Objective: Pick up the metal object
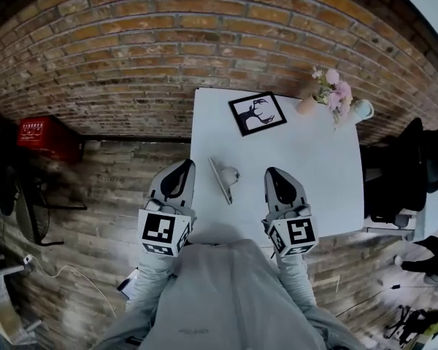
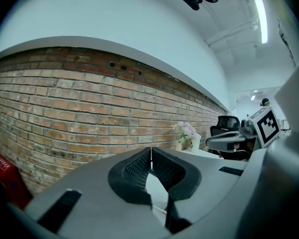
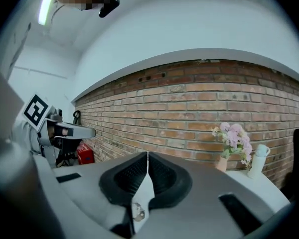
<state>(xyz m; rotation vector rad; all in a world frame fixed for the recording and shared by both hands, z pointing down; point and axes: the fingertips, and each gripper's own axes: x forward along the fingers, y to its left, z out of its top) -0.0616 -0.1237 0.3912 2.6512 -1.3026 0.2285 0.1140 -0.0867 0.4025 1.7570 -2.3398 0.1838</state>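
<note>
Your left gripper (image 2: 151,157) has its jaws clenched tip to tip with nothing between them. Past them you see only the brick wall (image 2: 89,98) and the flowers (image 2: 186,131). Your right gripper (image 3: 147,159) is the same, jaws pressed together and empty. Low in the slit beneath them a small shiny bit shows against white. It may be the metal object (image 1: 225,179), but it is too small there to be sure.

In the head view both grippers sit at the lower centre of the frame, over the near edge of the white table (image 1: 328,173). The metal object lies on the table between them, a little above their tips in the frame, and neither touches it. It looks like a slim slanted strip with a rounded piece beside it. Higher in the frame stands a framed picture (image 1: 257,113), and a white cup (image 1: 363,109) stands at the upper right, both well apart from the object.

You are at the approach, and no grasp has begun. The next move calls for spreading one pair of jaws first. Either gripper looks about equally near. Both point almost level at the wall, so tip the chosen one downward. The object lies low and thin, so the raised rounded part is probably the easier place to close on.
</note>
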